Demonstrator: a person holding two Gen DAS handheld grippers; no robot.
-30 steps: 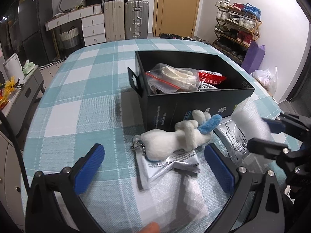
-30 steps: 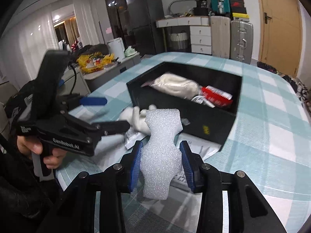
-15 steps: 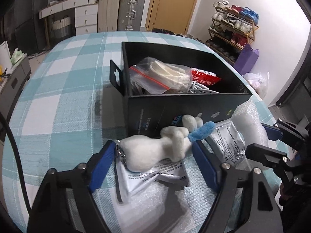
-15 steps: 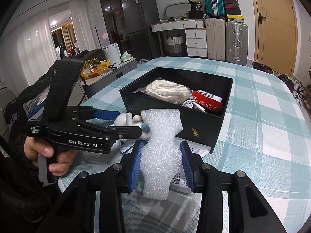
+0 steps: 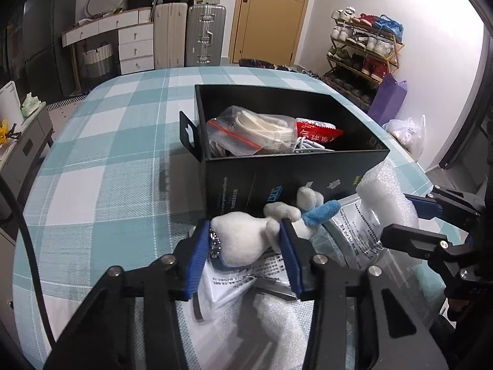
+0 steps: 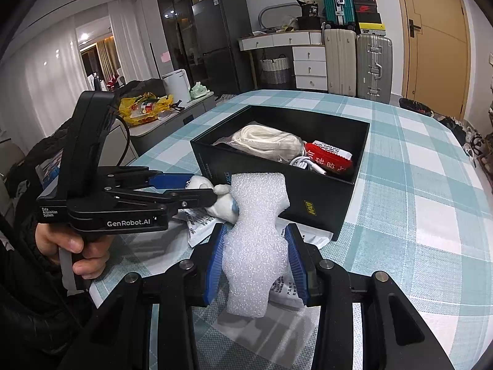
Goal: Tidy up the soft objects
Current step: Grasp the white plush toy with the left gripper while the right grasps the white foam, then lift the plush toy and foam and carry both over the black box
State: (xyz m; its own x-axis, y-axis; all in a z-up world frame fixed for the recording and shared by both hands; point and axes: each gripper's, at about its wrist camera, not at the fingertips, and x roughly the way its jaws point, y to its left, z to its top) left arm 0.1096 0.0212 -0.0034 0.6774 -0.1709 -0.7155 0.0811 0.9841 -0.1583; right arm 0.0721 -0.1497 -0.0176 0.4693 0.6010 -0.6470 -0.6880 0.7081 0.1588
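Two grippers are each holding something soft. The left gripper [image 5: 245, 251] has its blue pads pressed on both sides of a white plush toy [image 5: 246, 237], squeezing it. The toy has a small blue part [image 5: 320, 214] at one end and a little metal chain [image 5: 214, 243] at the other. It sits just in front of the black box [image 5: 289, 172], over some white printed packets [image 5: 228, 280] on the desk [image 5: 101, 160].

The right gripper [image 6: 255, 262] is closed on a white foam piece [image 6: 257, 234]. The foam stands up between the blue pads, and its top is close to the front wall of the black box [image 6: 320, 203]. More flat packets [image 6: 200, 225] lie under it on the checked blue and white cloth.

Inside the box are a clear bag with a white rope [image 6: 268, 143], a red packet [image 6: 329, 157] and a white cable [image 6: 303, 163]. A hand [image 6: 72, 246] holds the left gripper's handle in the right wrist view.
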